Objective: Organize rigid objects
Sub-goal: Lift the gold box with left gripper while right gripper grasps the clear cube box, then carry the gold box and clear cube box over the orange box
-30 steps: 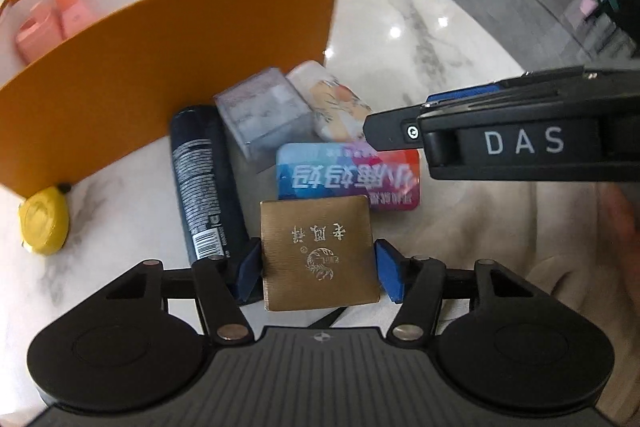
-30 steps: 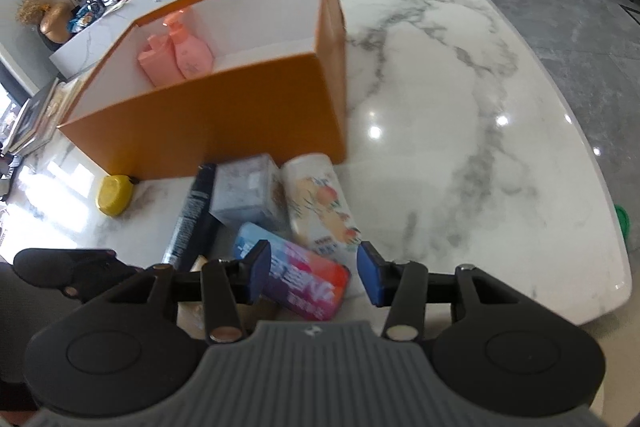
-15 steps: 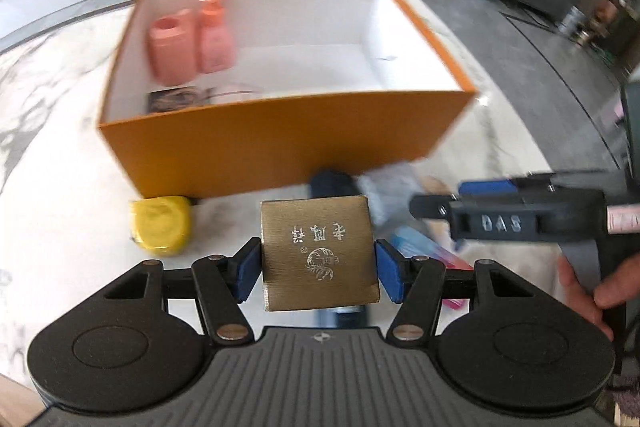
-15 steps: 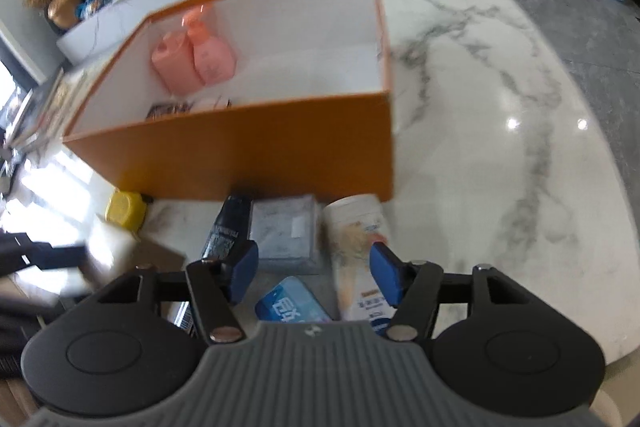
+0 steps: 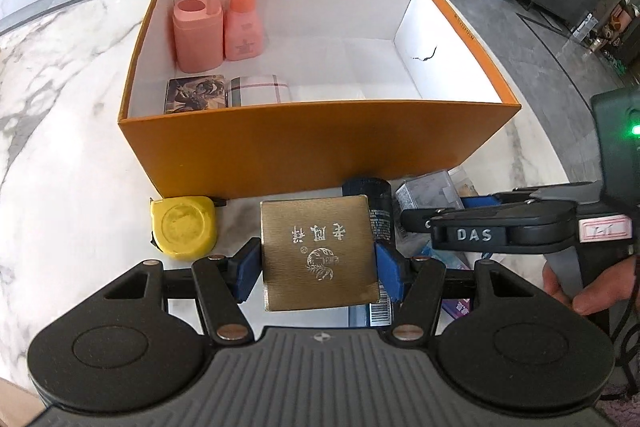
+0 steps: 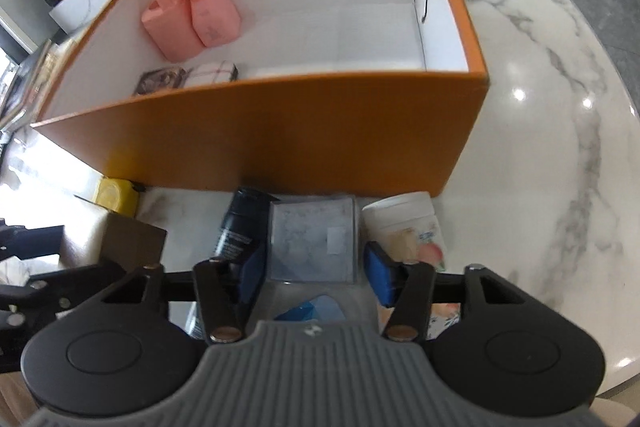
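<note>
I have the left gripper [image 5: 318,267] clamped on the flat square brass-coloured tin [image 5: 319,254], its blue pads pressing the tin's two side edges. The tin is carried above the white marble table [image 5: 72,163], just short of the near wall of the open orange cardboard box [image 5: 320,143], broad face up toward the camera; being nearly square, it has no clear long axis, and its printed characters read upside down from my view.

My right gripper [image 6: 313,271] has just been closing, and the clear square plastic case [image 6: 313,239] sits between its pads; I cannot tell whether they press it yet. Left of the case lies the dark cylindrical spray can [image 6: 240,227], its long axis running toward the box wall, cap end nearest the box.
</note>
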Action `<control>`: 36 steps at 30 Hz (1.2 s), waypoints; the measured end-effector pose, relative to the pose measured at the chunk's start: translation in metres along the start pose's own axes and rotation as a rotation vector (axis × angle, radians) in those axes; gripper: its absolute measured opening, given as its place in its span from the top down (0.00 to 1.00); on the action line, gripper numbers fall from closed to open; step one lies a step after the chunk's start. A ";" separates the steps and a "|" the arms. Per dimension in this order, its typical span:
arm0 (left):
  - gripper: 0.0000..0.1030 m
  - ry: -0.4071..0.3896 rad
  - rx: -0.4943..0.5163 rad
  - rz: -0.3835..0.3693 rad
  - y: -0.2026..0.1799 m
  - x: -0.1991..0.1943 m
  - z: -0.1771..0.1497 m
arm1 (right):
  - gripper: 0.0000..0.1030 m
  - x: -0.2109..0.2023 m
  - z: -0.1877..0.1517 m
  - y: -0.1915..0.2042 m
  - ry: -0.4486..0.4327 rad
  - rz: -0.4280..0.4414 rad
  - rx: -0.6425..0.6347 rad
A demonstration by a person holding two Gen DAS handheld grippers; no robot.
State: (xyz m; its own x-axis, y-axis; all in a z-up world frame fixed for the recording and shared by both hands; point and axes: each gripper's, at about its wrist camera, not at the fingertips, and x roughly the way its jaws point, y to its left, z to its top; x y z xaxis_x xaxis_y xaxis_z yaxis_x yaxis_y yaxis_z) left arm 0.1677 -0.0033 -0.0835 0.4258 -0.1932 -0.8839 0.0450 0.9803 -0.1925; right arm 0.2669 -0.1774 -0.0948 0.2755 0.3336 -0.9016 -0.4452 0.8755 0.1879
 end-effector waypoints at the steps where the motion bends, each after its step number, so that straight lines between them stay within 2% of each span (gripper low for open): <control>1: 0.33 0.001 -0.001 -0.001 0.000 0.000 0.000 | 0.46 0.003 0.000 0.000 0.009 -0.003 0.003; 8: 0.33 0.000 -0.003 -0.004 0.000 -0.004 0.002 | 0.49 0.004 -0.003 -0.001 0.015 -0.008 0.007; 12: 0.33 -0.011 -0.005 -0.036 -0.002 -0.016 0.004 | 0.49 -0.010 -0.004 0.000 -0.008 -0.018 -0.006; 23: 0.33 -0.081 0.018 -0.150 -0.024 -0.067 0.013 | 0.51 -0.078 -0.008 -0.004 -0.111 -0.002 -0.010; 36: 0.33 -0.169 0.036 -0.178 -0.030 -0.100 0.054 | 0.51 -0.139 0.009 0.012 -0.226 0.095 -0.051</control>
State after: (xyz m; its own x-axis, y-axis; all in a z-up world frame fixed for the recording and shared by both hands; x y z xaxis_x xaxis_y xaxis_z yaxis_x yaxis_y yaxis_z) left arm 0.1721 -0.0109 0.0336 0.5536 -0.3562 -0.7528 0.1637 0.9328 -0.3211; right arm 0.2309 -0.2096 0.0362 0.4114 0.4886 -0.7694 -0.5189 0.8196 0.2429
